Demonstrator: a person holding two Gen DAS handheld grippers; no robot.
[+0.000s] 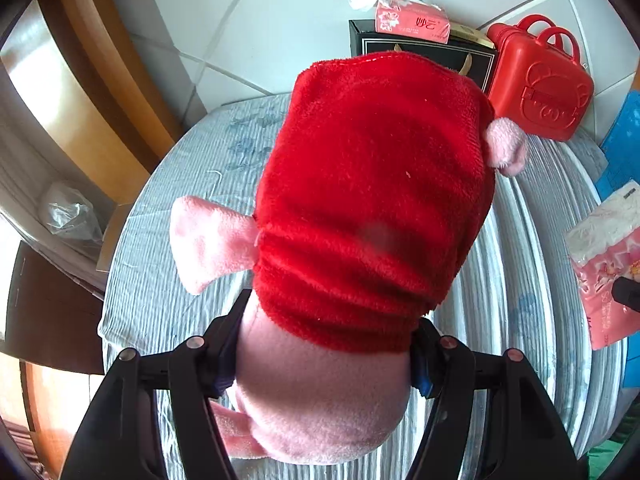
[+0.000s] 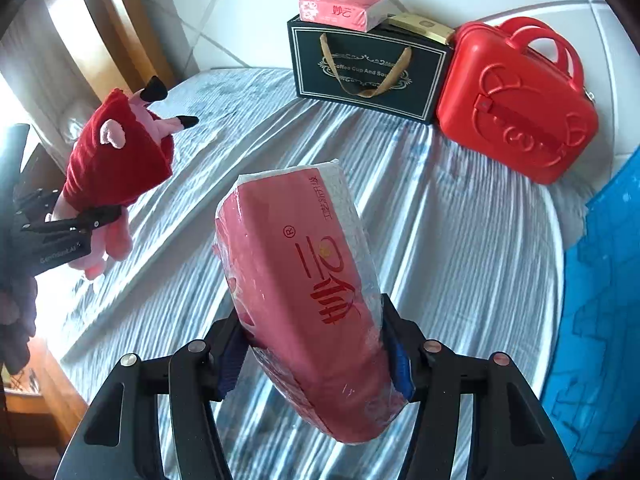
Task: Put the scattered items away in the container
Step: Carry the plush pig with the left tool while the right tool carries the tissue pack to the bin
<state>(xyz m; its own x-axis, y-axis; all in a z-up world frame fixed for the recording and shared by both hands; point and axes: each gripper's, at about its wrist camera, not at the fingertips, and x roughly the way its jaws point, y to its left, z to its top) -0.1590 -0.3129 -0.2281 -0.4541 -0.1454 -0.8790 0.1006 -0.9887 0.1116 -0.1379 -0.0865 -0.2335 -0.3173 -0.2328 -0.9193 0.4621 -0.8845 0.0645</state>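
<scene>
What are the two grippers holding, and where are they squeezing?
The left gripper holds the pink plush pig by its pink head end, below the red dress. The right gripper holds the red tissue pack across its lower sides.

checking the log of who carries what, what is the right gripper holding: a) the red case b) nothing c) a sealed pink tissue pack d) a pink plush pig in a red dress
c: in the right wrist view the right gripper is clamped on the sealed pink tissue pack, while the plush pig hangs in the left gripper.
</scene>
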